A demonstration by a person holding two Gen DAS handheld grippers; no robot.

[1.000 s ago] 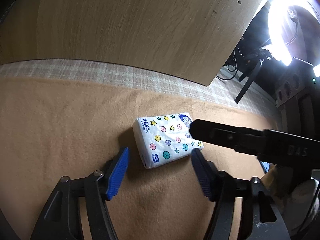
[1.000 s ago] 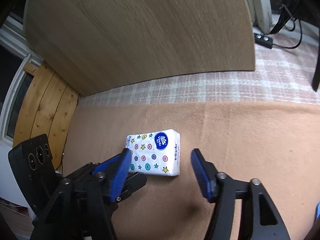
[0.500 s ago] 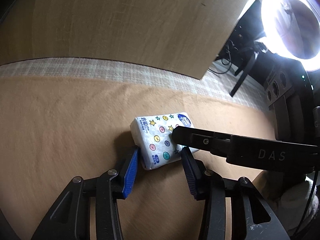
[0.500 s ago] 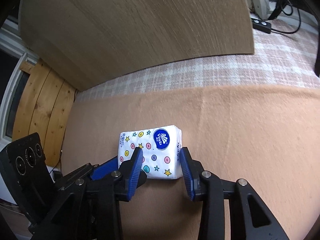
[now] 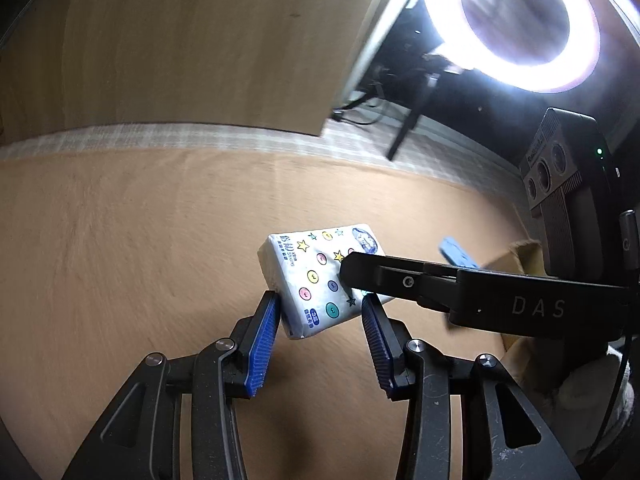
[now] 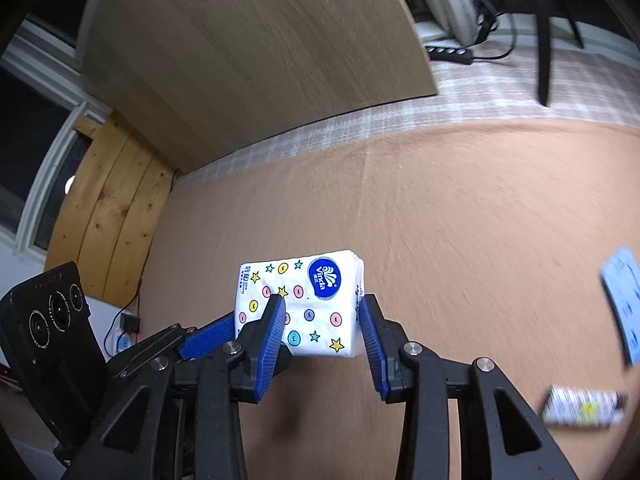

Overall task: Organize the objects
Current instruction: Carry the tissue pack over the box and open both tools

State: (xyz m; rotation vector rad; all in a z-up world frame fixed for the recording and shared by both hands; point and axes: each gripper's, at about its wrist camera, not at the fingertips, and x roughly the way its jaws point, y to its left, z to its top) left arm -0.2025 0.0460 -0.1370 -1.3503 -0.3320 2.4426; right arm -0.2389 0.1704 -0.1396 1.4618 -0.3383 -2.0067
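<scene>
My left tool point(image 5: 318, 320) has its blue pads point(image 5: 262, 342) pressed against the near end of the tissue pack point(image 5: 310, 280), one pad on each long side, so it is clamped on the pack. My right tool point(image 6: 322, 322) grips the same pack point(image 6: 308, 304) from the other side: its left pad point(image 6: 272, 328) lies over the printed top face near a yellow star, its right pad point(image 6: 370, 332) against the pack's side edge. In the left wrist view the right tool's black finger point(image 5: 400, 280) crosses over the far corner of the pack; in the right wrist view the left tool's blue pad point(image 6: 206, 338) shows low at the left, against the pack's lower left edge.

The pack is white with coloured dots, stars and a blue oval logo. It is held between the two tools, tilted, above the tan cloth point(image 6: 460, 220) that covers the table; a small shadow lies on the cloth under it.

Farther out on the cloth, at the right edge of the right wrist view, I see a light blue packet point(image 6: 622, 300) and, nearer, a second small patterned pack point(image 6: 582, 408), both blurred. Beyond the cloth runs a checked fabric strip point(image 6: 500, 80), with a pale wooden board point(image 6: 248, 52) standing behind it. A lit ring light point(image 5: 516, 20) glares at the upper right of the left wrist view.
</scene>
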